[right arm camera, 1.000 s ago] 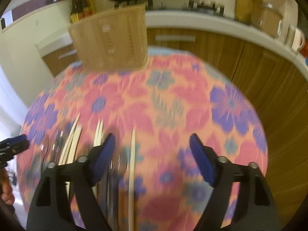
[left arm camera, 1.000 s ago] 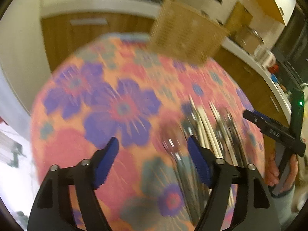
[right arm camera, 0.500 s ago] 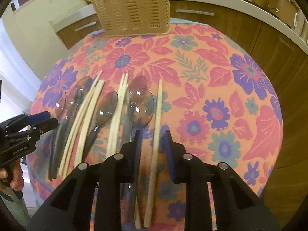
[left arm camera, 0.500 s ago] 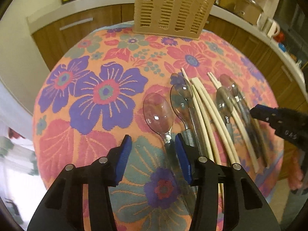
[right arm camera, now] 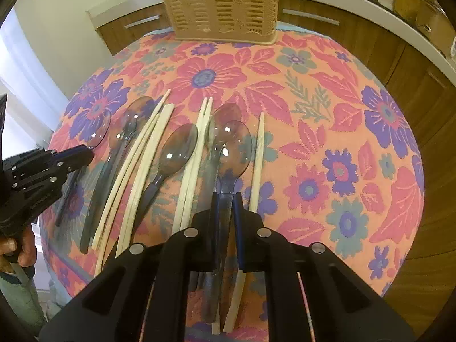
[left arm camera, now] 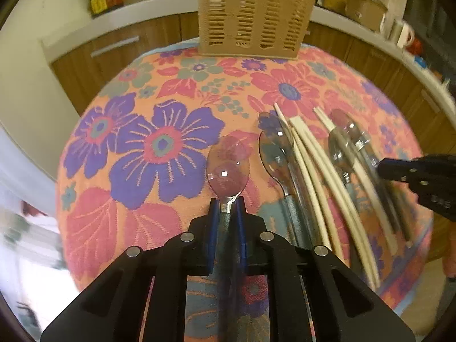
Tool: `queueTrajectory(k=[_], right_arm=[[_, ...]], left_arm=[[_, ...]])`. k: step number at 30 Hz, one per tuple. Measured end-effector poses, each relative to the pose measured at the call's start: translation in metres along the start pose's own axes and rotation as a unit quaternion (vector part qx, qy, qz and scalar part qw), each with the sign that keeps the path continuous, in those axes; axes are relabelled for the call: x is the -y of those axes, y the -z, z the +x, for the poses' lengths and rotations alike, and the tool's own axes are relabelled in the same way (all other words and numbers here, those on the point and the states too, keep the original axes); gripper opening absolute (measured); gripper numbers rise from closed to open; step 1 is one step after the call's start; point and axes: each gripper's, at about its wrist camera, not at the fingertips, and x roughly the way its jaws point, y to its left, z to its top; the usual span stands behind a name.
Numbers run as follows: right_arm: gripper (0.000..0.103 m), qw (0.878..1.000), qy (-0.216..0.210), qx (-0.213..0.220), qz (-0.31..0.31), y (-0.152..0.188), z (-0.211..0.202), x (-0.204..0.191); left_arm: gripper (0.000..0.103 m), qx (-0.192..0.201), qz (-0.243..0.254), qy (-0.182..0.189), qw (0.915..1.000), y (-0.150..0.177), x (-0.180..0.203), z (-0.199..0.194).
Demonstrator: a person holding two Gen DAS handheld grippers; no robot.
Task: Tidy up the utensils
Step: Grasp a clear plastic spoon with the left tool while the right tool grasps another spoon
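Observation:
Clear plastic spoons and cream chopsticks lie in a row on the floral tablecloth. My left gripper [left arm camera: 227,203] is shut on the neck of the leftmost clear spoon [left arm camera: 228,168], whose bowl lies on the cloth; this gripper also shows in the right wrist view [right arm camera: 82,154]. My right gripper [right arm camera: 227,196] is shut on the handle of the rightmost clear spoon [right arm camera: 235,148], between a chopstick pair [right arm camera: 196,154] and a single chopstick [right arm camera: 258,159]. In the left wrist view the right gripper [left arm camera: 383,168] sits over the right-hand spoons.
A tan slotted utensil basket [left arm camera: 253,25] stands at the table's far edge, also in the right wrist view [right arm camera: 222,2]. More spoons [right arm camera: 176,151] and chopsticks [right arm camera: 142,165] lie between the grippers. Wooden cabinets and a white counter ring the table.
Both grippers have come down to the table and closed, the left onto the leftmost spoon and the right onto the rightmost spoon.

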Motion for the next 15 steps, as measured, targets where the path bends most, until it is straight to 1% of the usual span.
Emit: queueTrajectory(k=[3, 4, 5, 8, 11, 14, 15], right_arm=[[0.007, 1.000, -0.005, -0.008, 0.018, -0.006, 0.001, 0.013], [0.007, 1.000, -0.012, -0.009, 0.022, -0.006, 0.001, 0.015], [0.007, 1.000, -0.011, -0.011, 0.024, -0.007, 0.001, 0.018], [0.007, 1.000, -0.010, -0.013, 0.023, -0.007, 0.001, 0.019], [0.008, 0.999, -0.030, -0.023, 0.025, -0.008, 0.004, 0.020], [0.009, 0.998, -0.039, -0.042, 0.013, -0.011, 0.008, 0.019], [0.010, 0.998, -0.039, -0.048, 0.007, -0.012, 0.009, 0.018]], left_arm=[[0.011, 0.003, -0.031, 0.041, 0.9987, 0.000, -0.014, 0.000], [0.011, 0.004, -0.041, 0.051, 0.9978, 0.000, -0.018, 0.001], [0.011, 0.004, -0.047, 0.054, 0.9975, -0.001, -0.019, 0.001], [0.011, 0.003, -0.049, 0.045, 0.9978, -0.003, -0.016, 0.001], [0.013, 0.000, -0.037, 0.031, 0.9988, -0.006, -0.011, 0.003], [0.027, -0.006, -0.027, 0.037, 0.9989, -0.008, -0.009, 0.003], [0.029, -0.008, -0.021, 0.033, 0.9992, -0.009, -0.008, 0.003]])
